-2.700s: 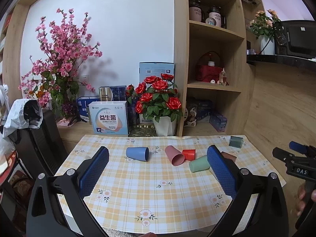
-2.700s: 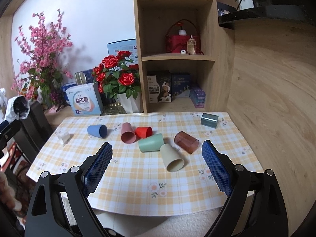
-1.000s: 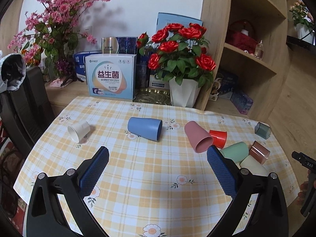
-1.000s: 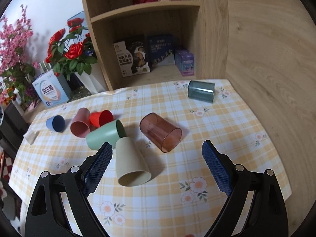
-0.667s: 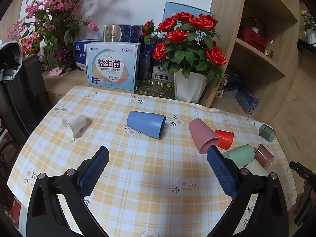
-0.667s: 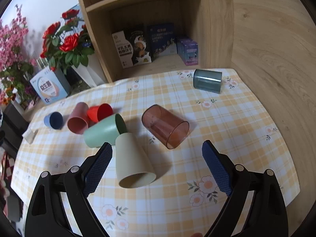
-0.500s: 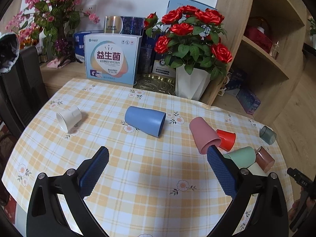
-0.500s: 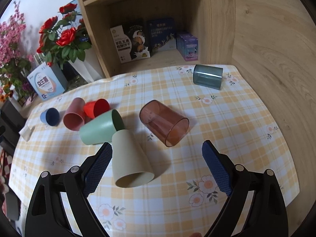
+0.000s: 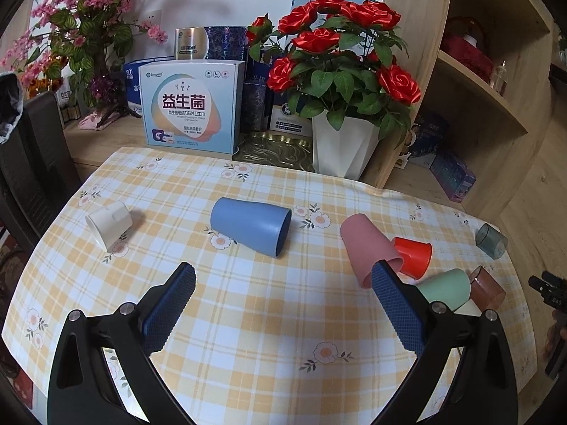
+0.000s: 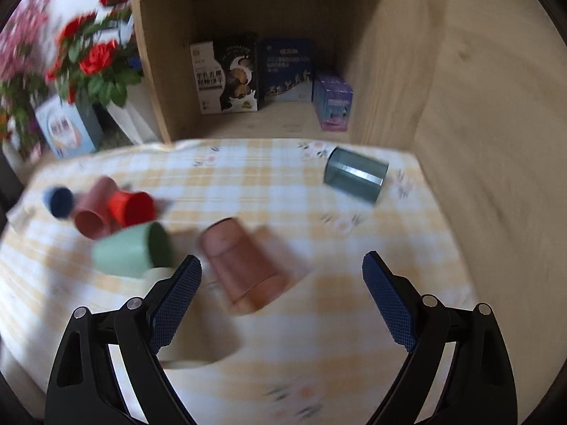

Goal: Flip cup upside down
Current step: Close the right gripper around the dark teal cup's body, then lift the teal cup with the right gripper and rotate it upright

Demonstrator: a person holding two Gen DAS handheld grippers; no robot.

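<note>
Several cups lie on their sides on the checked tablecloth (image 9: pixel 269 318). In the left wrist view: a white cup (image 9: pixel 108 225), a blue cup (image 9: pixel 250 225), a pink cup (image 9: pixel 366 246), a red cup (image 9: pixel 413 256), a green cup (image 9: pixel 444 287), a brown clear cup (image 9: pixel 487 288) and a grey clear cup (image 9: pixel 490 241). My left gripper (image 9: pixel 280 283) is open and empty, just short of the blue cup. In the blurred right wrist view my right gripper (image 10: pixel 281 272) is open and empty, close above the brown clear cup (image 10: pixel 244 265). A cream cup (image 10: pixel 184 347) lies partly behind its left finger.
A white vase of red roses (image 9: pixel 343 148), a printed box (image 9: pixel 191 109) and a gold tray (image 9: pixel 273 150) stand behind the table. A wooden shelf unit (image 10: pixel 269 53) with boxes rises at the back right. A dark chair (image 9: pixel 32 163) stands at the left.
Both grippers have moved forward and down toward the table. The right one has swung onto the brown clear cup and its view is now motion-blurred. The cups have not moved.
</note>
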